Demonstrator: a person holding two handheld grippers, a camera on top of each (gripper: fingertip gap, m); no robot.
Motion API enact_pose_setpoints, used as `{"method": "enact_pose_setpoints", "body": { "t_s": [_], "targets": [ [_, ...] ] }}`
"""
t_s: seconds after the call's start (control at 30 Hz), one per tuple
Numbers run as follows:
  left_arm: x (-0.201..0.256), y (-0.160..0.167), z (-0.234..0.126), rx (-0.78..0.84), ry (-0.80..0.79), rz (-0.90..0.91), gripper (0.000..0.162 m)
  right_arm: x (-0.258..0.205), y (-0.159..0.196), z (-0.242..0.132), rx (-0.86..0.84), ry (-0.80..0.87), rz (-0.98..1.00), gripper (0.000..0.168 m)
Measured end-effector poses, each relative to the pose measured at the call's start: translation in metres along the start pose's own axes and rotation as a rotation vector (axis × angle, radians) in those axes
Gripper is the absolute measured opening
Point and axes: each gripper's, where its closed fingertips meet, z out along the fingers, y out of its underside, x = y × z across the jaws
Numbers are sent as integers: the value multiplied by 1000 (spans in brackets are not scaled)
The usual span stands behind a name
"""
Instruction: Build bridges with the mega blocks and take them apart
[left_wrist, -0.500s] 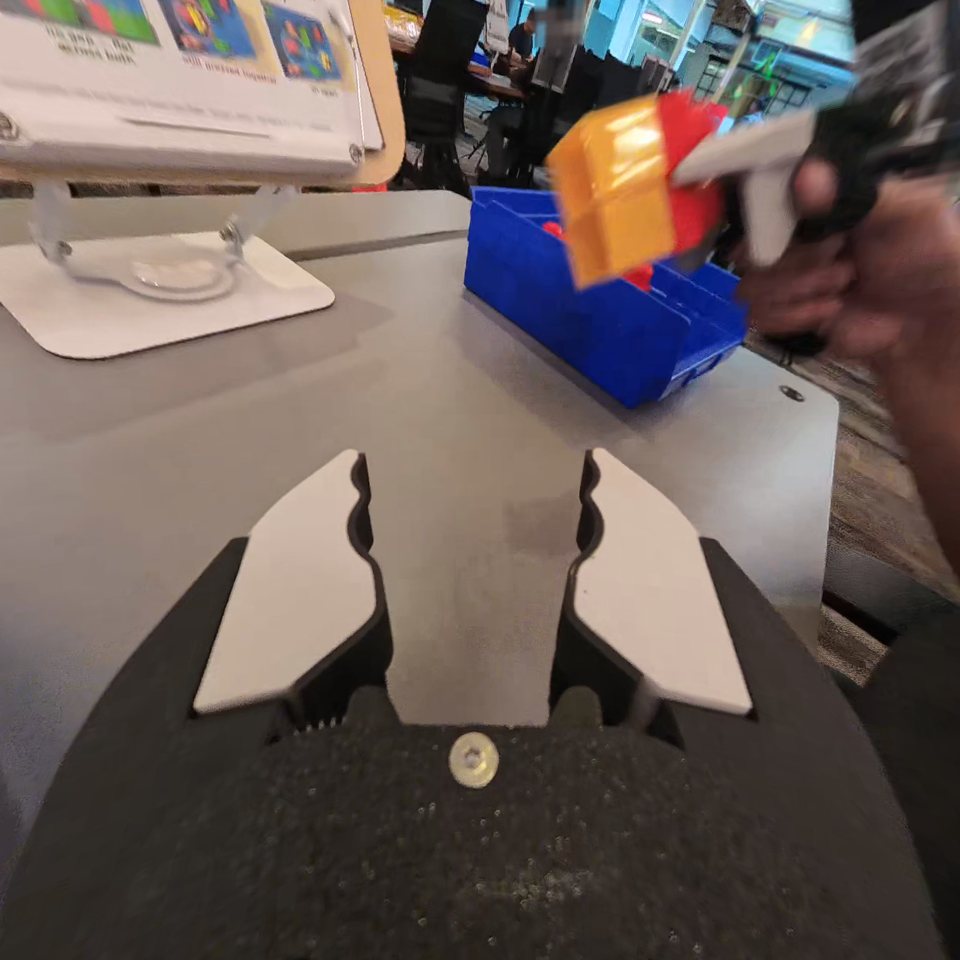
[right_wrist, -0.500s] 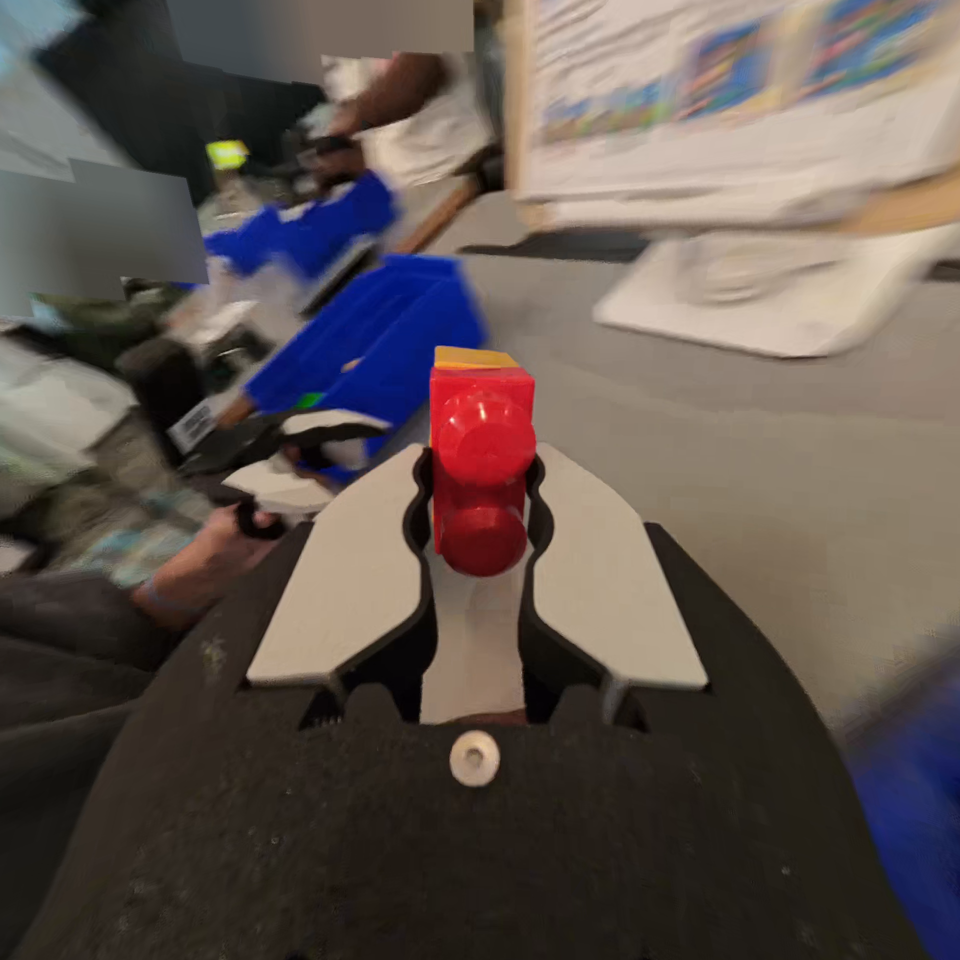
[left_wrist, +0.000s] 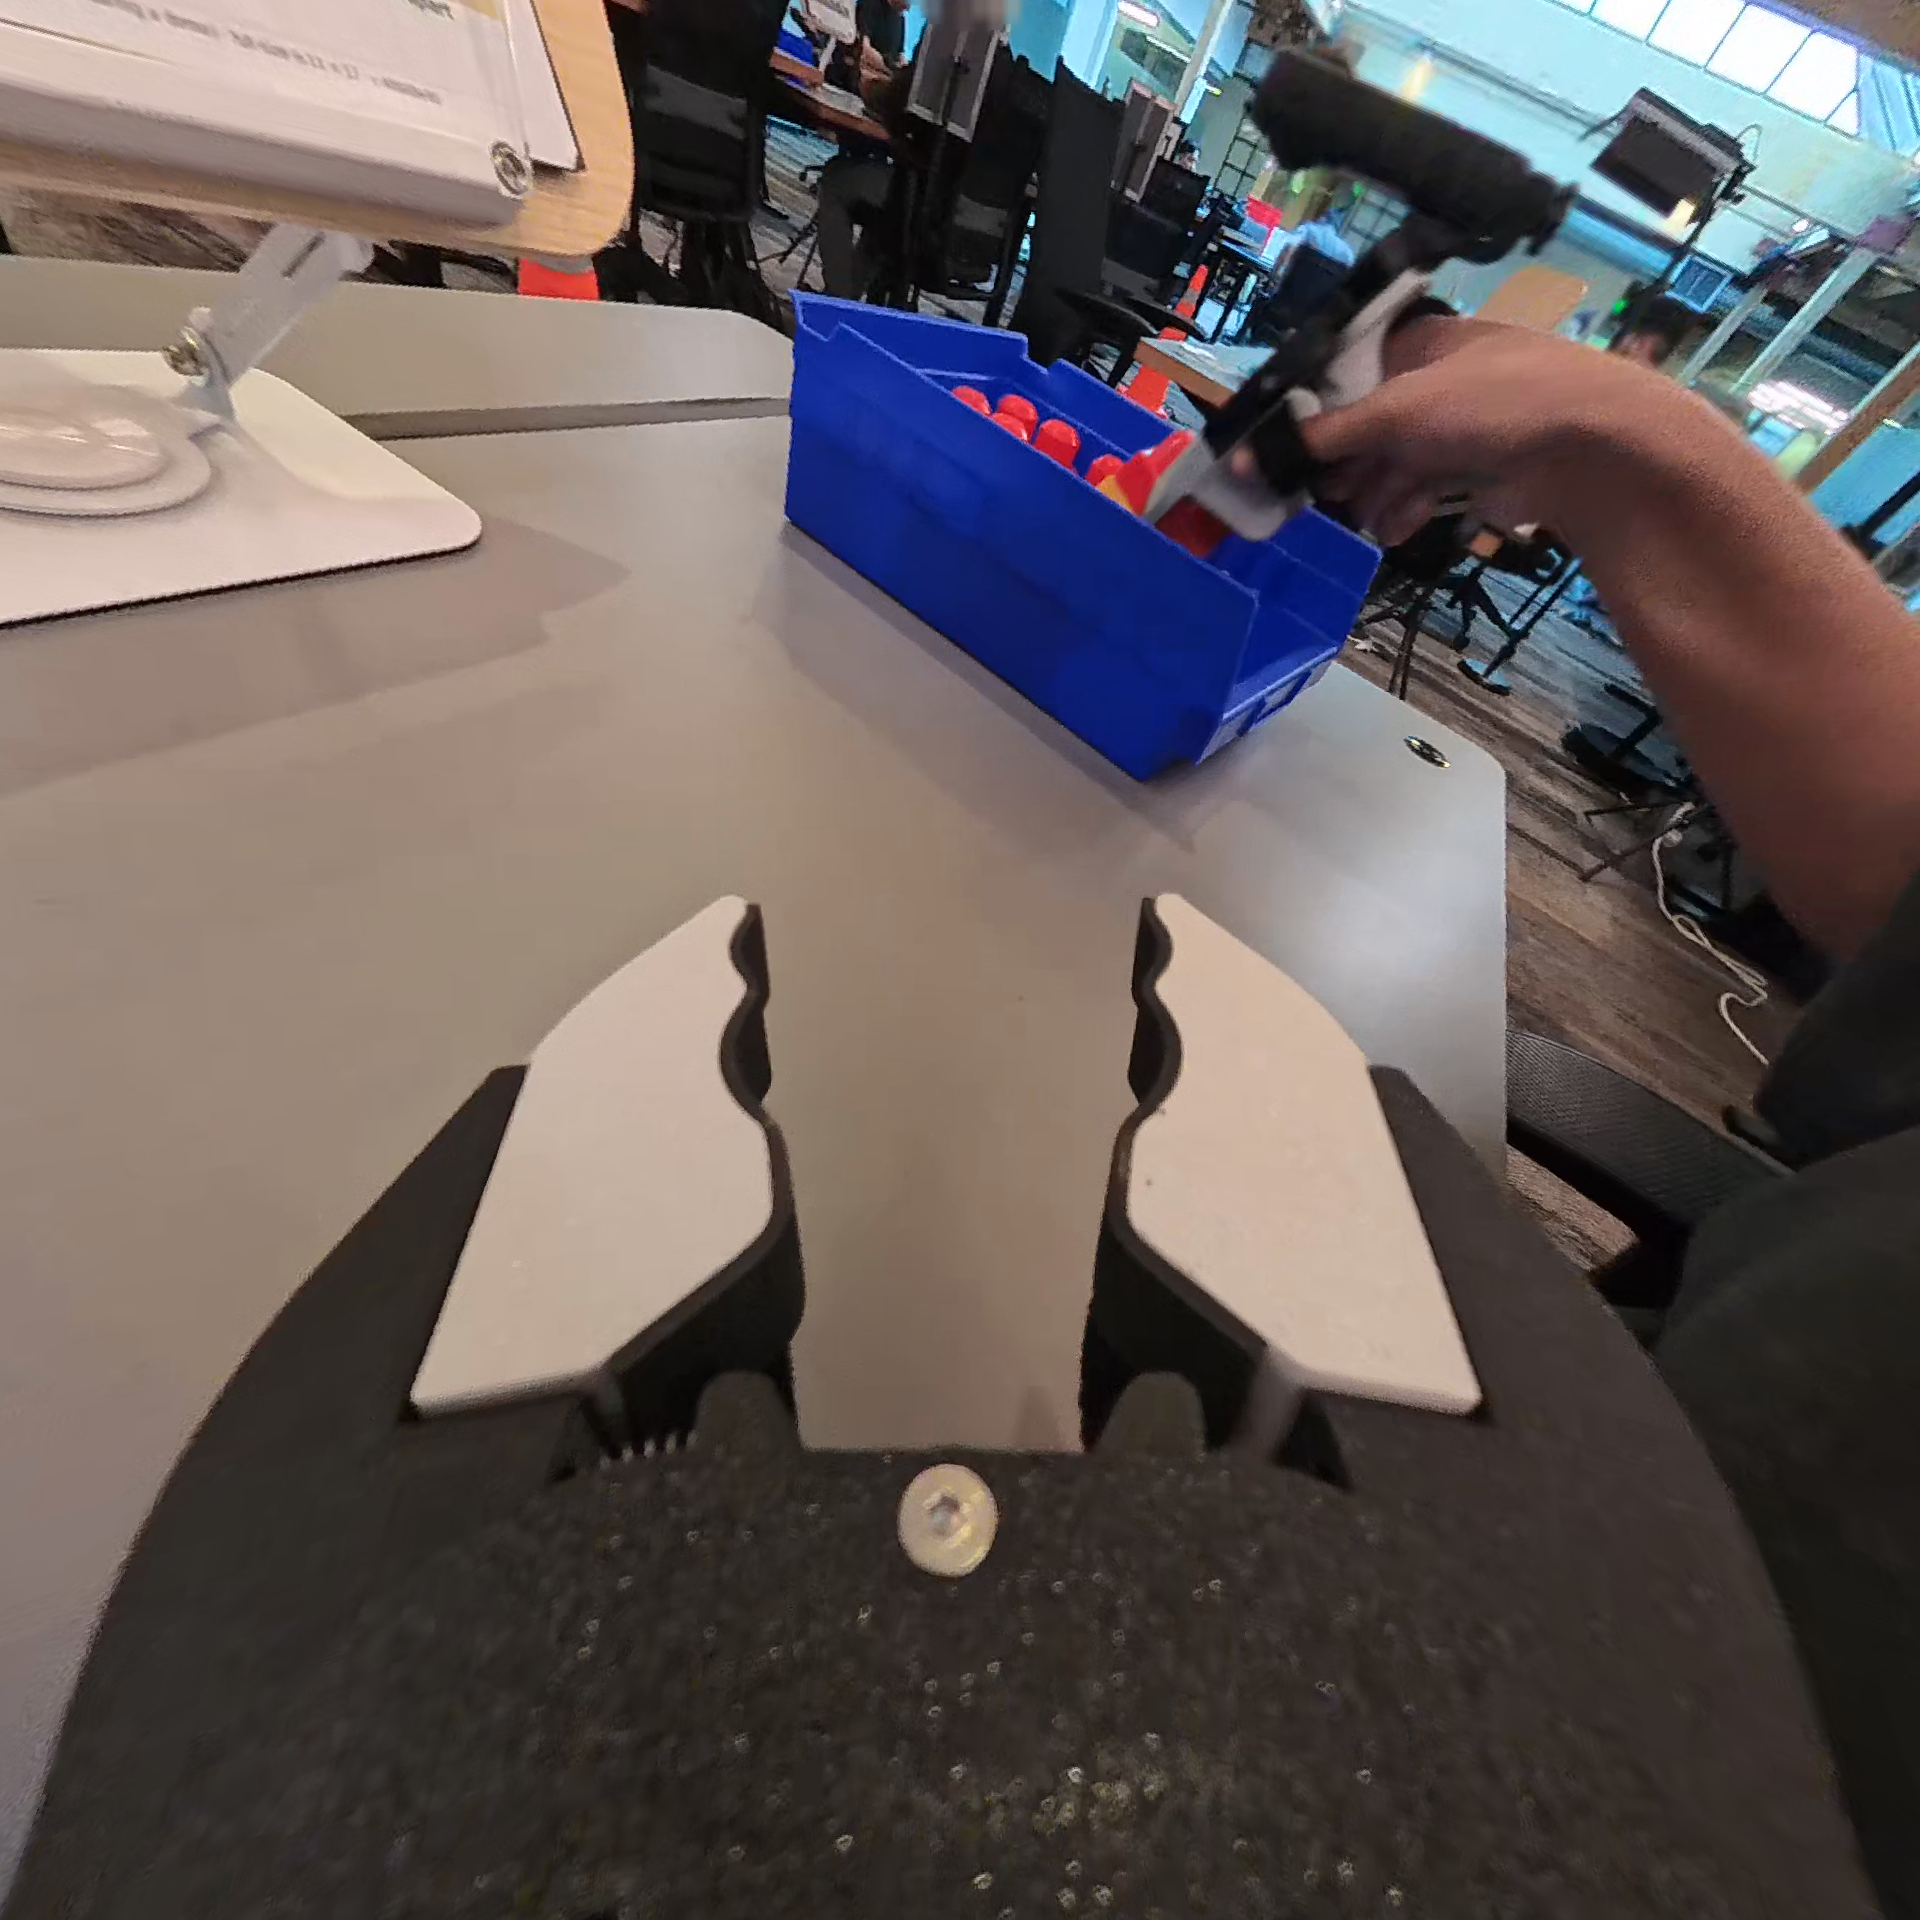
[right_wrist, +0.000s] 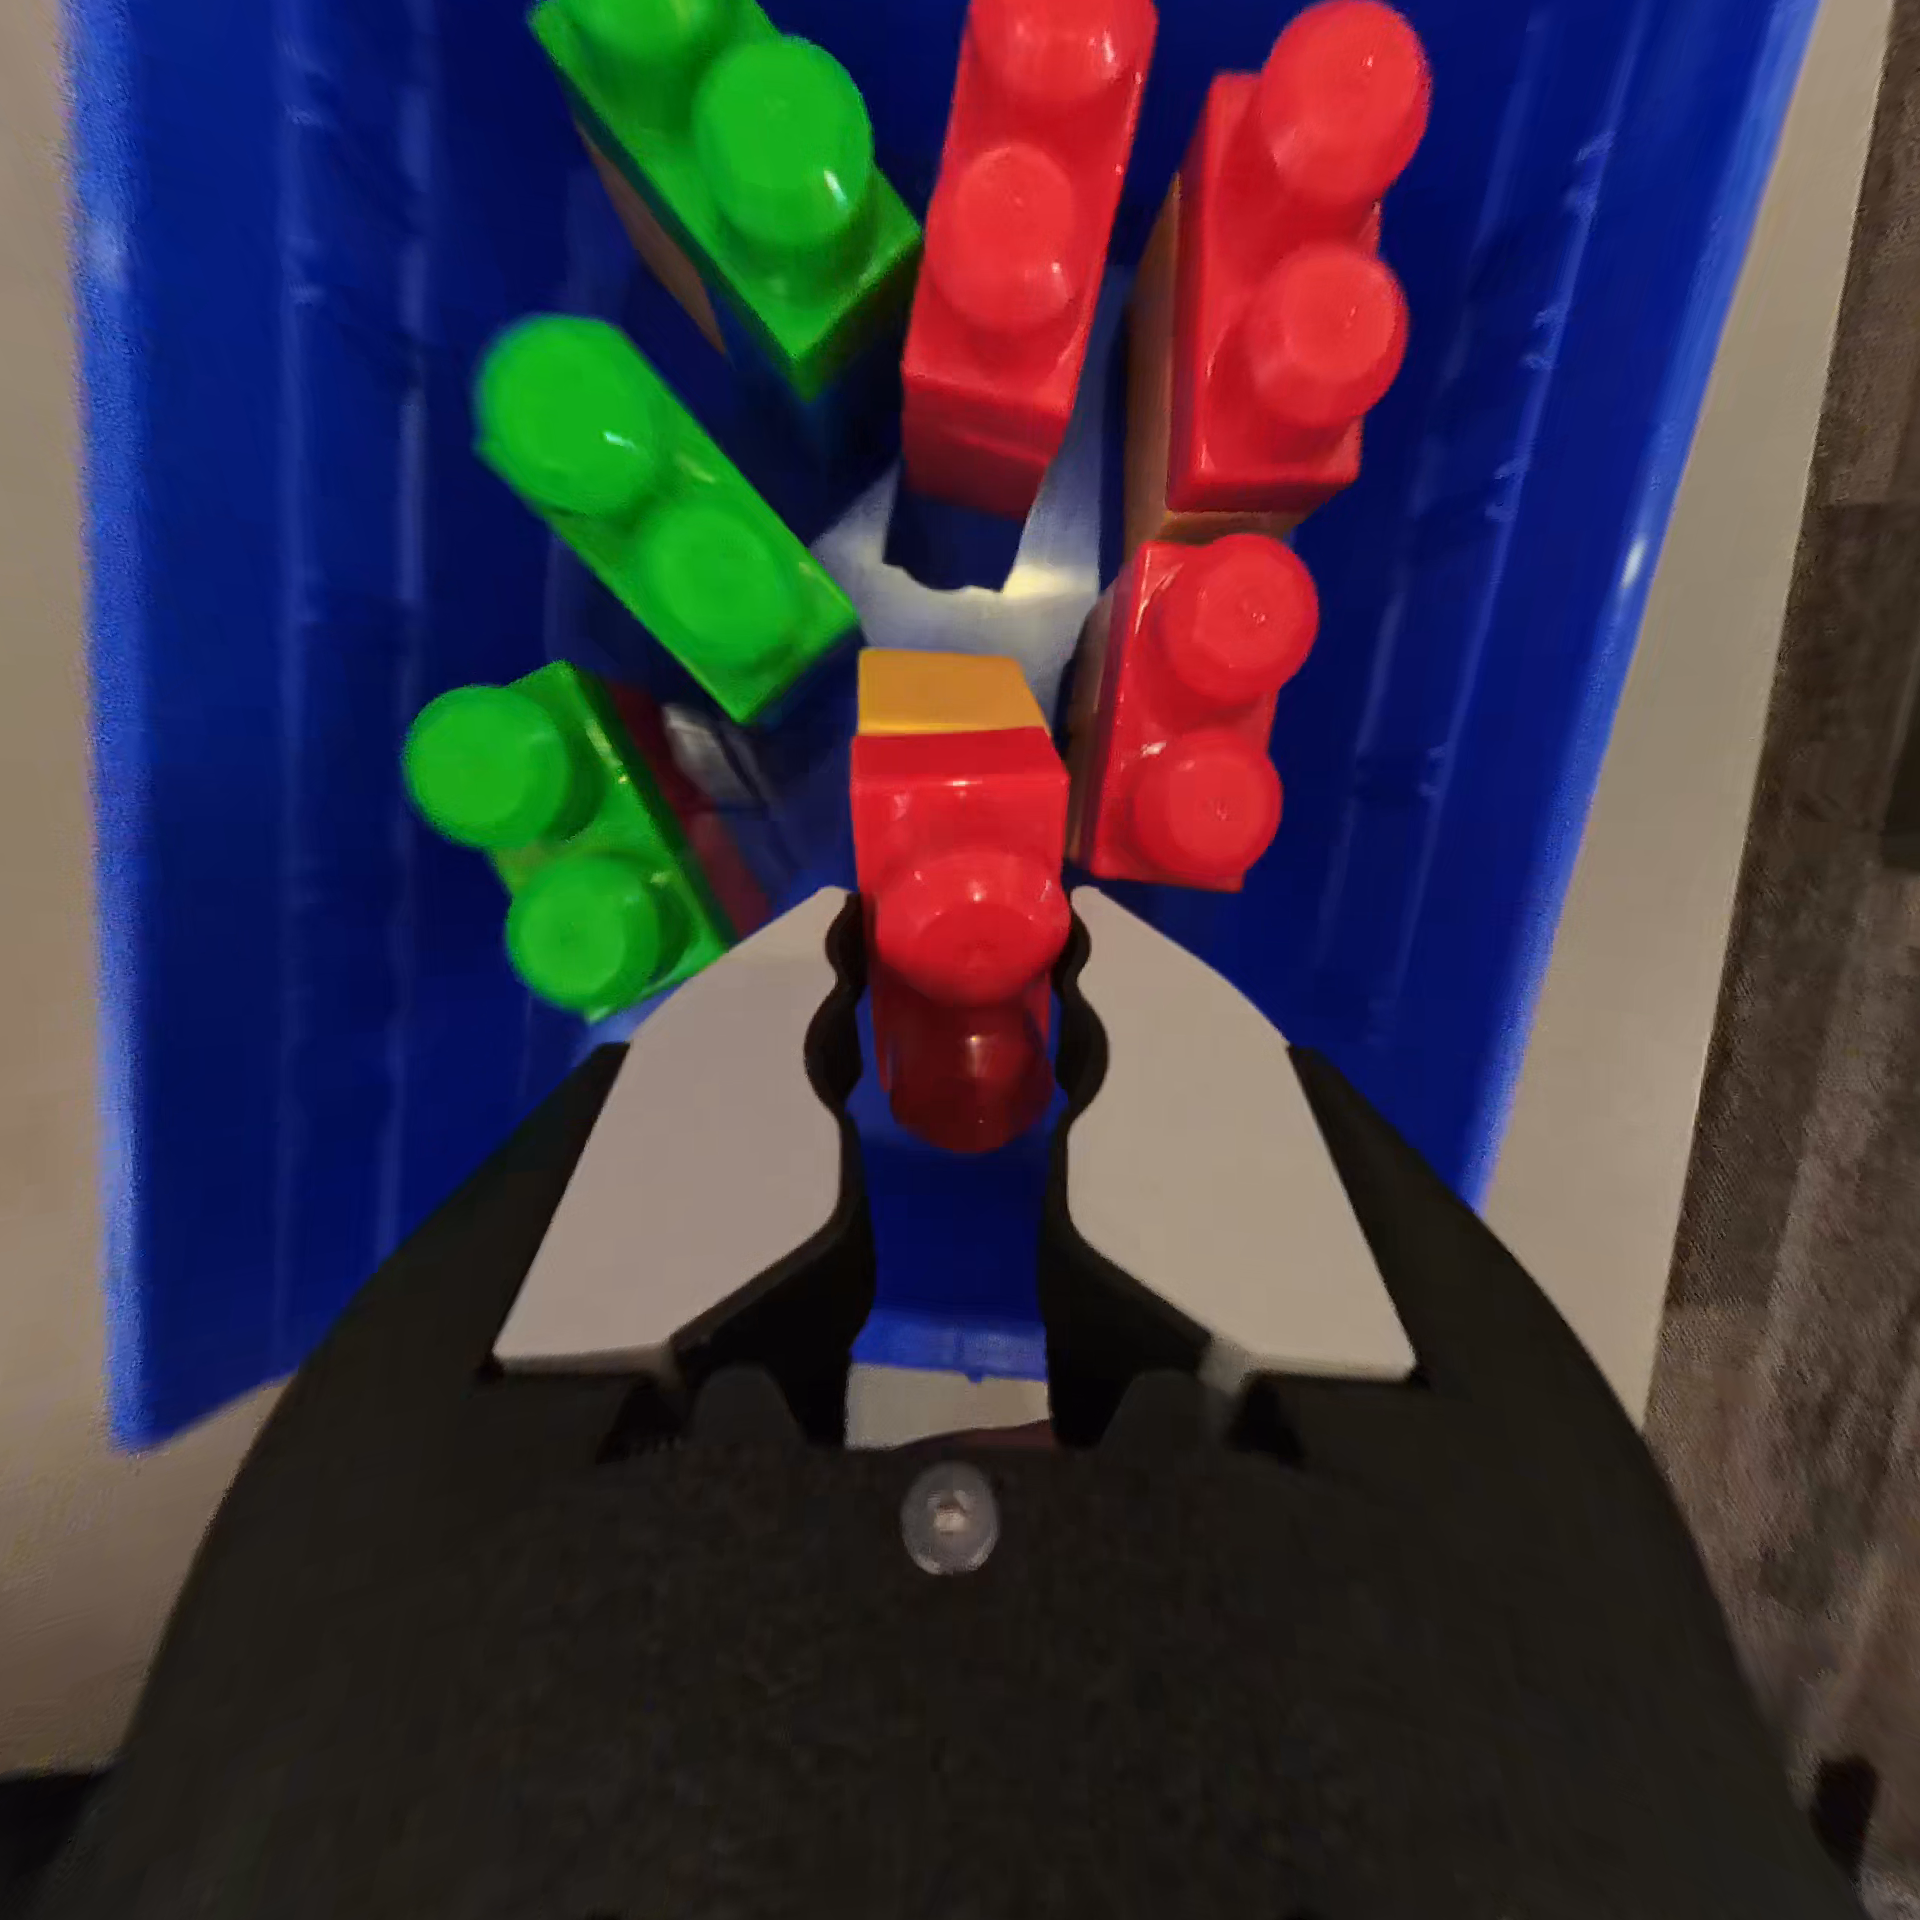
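Note:
My right gripper (right_wrist: 956, 914) is shut on a red block (right_wrist: 961, 883) with an orange block (right_wrist: 940, 691) joined under it, and points down into the blue bin (right_wrist: 260, 727). Several green blocks (right_wrist: 665, 520) and red blocks (right_wrist: 1023, 260) stand in the bin around it. In the left wrist view the right gripper (left_wrist: 1195, 488) reaches into the blue bin (left_wrist: 1039, 592) with the red block (left_wrist: 1158, 483). My left gripper (left_wrist: 945, 925) is open and empty, low over the bare grey table (left_wrist: 520, 831).
A white document stand (left_wrist: 260, 468) with a board of sheets sits at the table's back left. The bin stands near the table's right edge (left_wrist: 1501, 935). A person's forearm (left_wrist: 1662, 540) crosses at the right. Chairs and desks stand beyond. Across from one pair of fingers to the other is roughly 40 cm.
The right gripper has carried the red and orange blocks from in the air over the table down into the blue bin. The left gripper has stayed open and opened a little wider.

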Motion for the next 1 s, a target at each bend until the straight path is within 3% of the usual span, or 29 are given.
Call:
{"method": "enact_pose_setpoints", "body": {
  "t_s": [0.17, 0.47, 0.57, 0.67, 0.77, 0.87, 1.0],
  "targets": [
    [3, -1, -2, -1, 30, -20, 66, -3, -8, 27, -97, 75, -3, 34],
    [4, 1, -4, -15, 74, -74, 65, -6, -18, 39, -345, 124, -110, 35],
    [4, 3, -4, -25, 86, -91, 65, -5, -24, 42, -355, 116, -107, 35],
    [5, 6, -3, -33, 93, -96, 66, -4, -25, 43, -325, 90, -82, 48],
    [8, 6, -2, -40, 105, -96, 66, -3, -38, 11, -152, 62, -41, 60],
    [5, 3, -5, -33, 83, -75, 66, -16, -57, -58, 175, 18, -49, 61],
    [-8, -5, -13, -6, -14, -16, 67, -107, -59, -131, 675, -298, -164, 57]
  ]
}}
